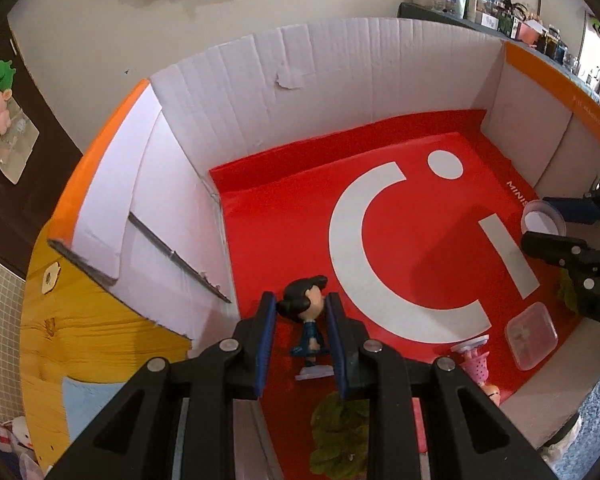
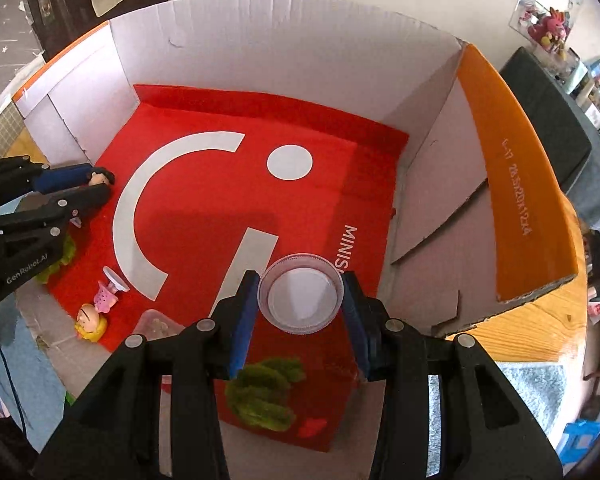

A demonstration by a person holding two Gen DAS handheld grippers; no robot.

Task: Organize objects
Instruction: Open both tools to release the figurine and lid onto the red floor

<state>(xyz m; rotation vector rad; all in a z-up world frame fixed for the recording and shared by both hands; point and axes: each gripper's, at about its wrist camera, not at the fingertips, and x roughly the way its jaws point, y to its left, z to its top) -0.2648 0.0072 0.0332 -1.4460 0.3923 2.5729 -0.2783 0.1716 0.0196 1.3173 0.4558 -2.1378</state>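
In the left wrist view, the left claw [image 1: 302, 336] sits at the lower middle of the frame, its blue pads nearly closed on a small figurine [image 1: 306, 320] with black hair and a dark blue dress. The figurine's head pokes out between the fingertips and its white base lies toward the camera. It hangs low over the red bag [image 1: 292, 208] that lines the floor of the cardboard box [image 1: 340, 64]; whether the base touches the red surface cannot be told. The box fills most of the frame, white inside with orange flaps at the upper left and upper right, and it stands on a yellow wooden desk [image 1: 100, 344] seen at the lower left.

In the right wrist view, the right claw [image 2: 300, 300] is at the lower middle, closed part-way on a round clear dish [image 2: 300, 298] with a white inside, gripped by its rim on both sides above the red bag, close to the printed white lettering. The left claw shows again at the left edge of this frame with the figurine's head at its tips.

Already lying in the box along the near edge are a clump of green moss [image 2: 266, 392], a small clear plastic case [image 1: 532, 336], a pink toy with a white rim [image 2: 108, 296], and a little yellow-haired doll [image 2: 90, 322] at the lower left of the right wrist view.
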